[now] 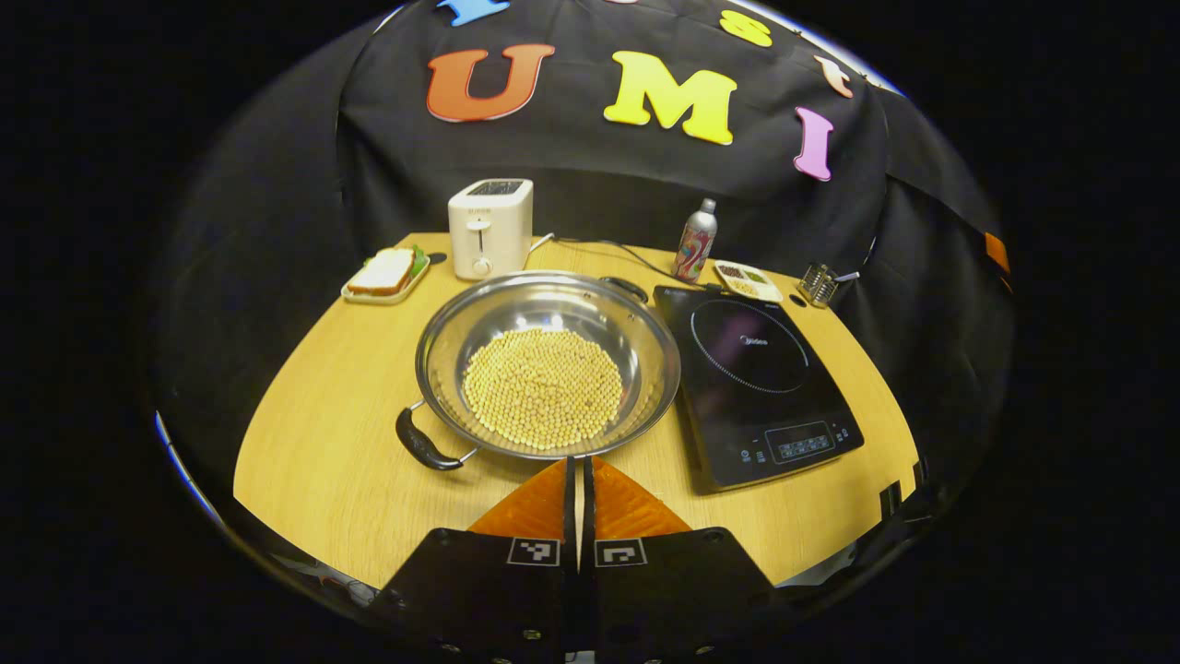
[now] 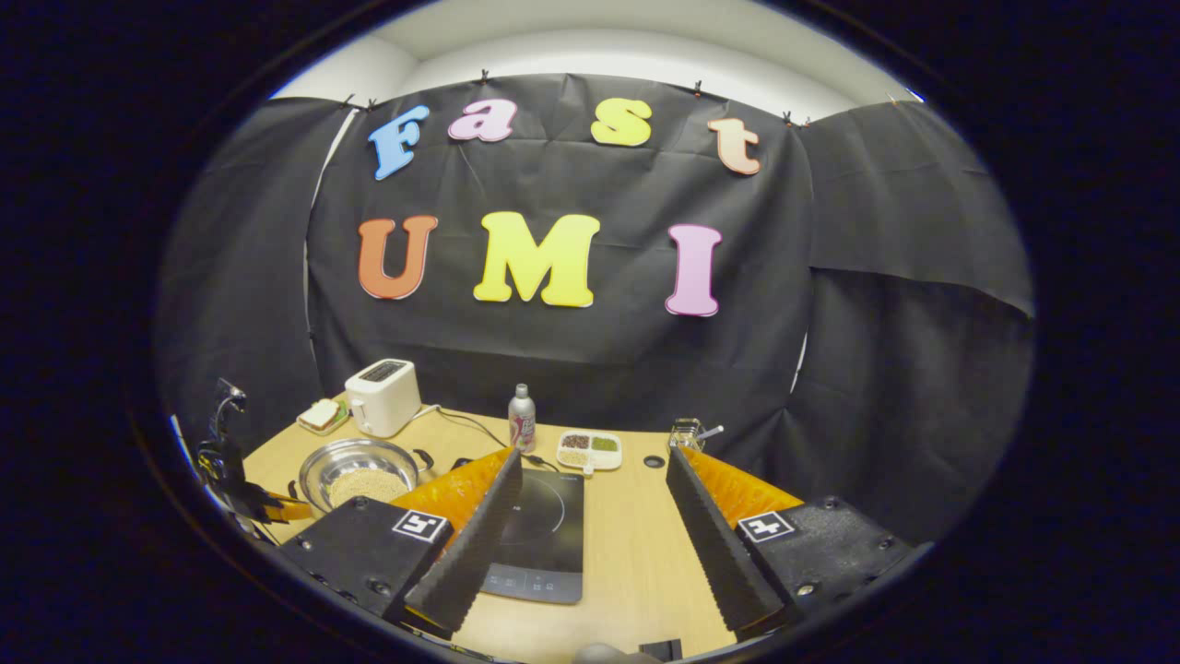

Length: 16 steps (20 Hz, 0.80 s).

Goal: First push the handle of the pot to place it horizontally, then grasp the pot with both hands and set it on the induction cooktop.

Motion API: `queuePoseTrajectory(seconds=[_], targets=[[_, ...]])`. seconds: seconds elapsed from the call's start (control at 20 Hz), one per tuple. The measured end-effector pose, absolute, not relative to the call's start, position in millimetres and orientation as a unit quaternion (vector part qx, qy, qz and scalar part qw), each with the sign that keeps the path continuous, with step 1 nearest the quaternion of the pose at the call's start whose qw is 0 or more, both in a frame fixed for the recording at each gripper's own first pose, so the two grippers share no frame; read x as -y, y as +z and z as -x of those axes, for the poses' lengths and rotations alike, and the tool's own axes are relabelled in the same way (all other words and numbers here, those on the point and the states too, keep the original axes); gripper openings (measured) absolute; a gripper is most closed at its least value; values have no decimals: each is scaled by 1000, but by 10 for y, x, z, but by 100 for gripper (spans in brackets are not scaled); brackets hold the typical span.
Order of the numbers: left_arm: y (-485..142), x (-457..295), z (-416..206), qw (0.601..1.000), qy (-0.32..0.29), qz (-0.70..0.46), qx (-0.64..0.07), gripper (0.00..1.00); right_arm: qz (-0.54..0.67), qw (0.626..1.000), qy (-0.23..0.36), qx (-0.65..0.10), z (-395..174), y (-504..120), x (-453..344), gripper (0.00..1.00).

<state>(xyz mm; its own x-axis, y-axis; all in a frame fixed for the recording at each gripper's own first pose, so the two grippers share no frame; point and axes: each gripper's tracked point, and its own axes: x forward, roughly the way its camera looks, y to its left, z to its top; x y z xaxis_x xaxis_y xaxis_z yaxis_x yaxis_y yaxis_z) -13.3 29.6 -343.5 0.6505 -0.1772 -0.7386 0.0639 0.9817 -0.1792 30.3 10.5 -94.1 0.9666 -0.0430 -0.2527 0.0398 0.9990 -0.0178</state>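
Here, one pot (image 1: 548, 364), one induction cooktop (image 1: 758, 387), one toaster (image 1: 490, 227).

Toaster (image 1: 489, 227) upper left w/ sandwich plate (image 1: 387, 274) beside it, spray bottle (image 1: 695, 242), divided snack tray (image 1: 747, 279) & small metal rack (image 1: 817, 284) upper right.

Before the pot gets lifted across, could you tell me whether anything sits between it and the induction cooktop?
Nothing visible does. The pot stands right beside the induction cooktop on the table, rim close to its edge, and the glass top is bare.
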Motion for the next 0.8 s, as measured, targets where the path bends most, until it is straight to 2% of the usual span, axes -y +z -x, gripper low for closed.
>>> queuePoseTrajectory(seconds=[0.2,0.25,0.3,0.4,0.45,0.5,0.55,0.6,0.65,0.7,0.75,0.8], targets=[[-3770,-393,103,884,-63,52,-461,0,1,988,-25,-154,-319,-1123,-51,98],[-3816,-398,75,880,-65,50,-467,10,-1,987,-27,-157,-322,-1146,-32,98],[-3851,-416,52,878,-64,49,-471,0,-1,987,-28,-160,-328,-1174,-24,99],[-3912,-460,-6,875,-61,41,-479,0,0,986,-33,-162,-333,-1188,3,99],[-3944,-477,-30,873,-62,38,-483,10,0,986,-34,-162,-339,-1182,5,99],[-3964,-506,-62,872,-60,33,-485,10,0,986,-34,-162,-349,-1191,5,98],[-3990,-529,-90,870,-58,30,-489,0,2,986,-34,-165,-367,-1207,9,99],[-4006,-547,-98,868,-56,29,-493,10,2,985,-34,-169,-385,-1233,28,99],[-4044,-564,-98,864,-54,33,-500,10,1,984,-36,-172,-402,-1241,42,98],[-4061,-589,-104,862,-50,34,-503,0,-1,984,-37,-173,-424,-1248,53,99],[-4073,-615,-115,861,-48,34,-505,0,-2,984,-39,-173,-439,-1233,61,99],[-4083,-643,-120,860,-43,36,-507,10,-3,984,-39,-173,-452,-1235,57,99]])
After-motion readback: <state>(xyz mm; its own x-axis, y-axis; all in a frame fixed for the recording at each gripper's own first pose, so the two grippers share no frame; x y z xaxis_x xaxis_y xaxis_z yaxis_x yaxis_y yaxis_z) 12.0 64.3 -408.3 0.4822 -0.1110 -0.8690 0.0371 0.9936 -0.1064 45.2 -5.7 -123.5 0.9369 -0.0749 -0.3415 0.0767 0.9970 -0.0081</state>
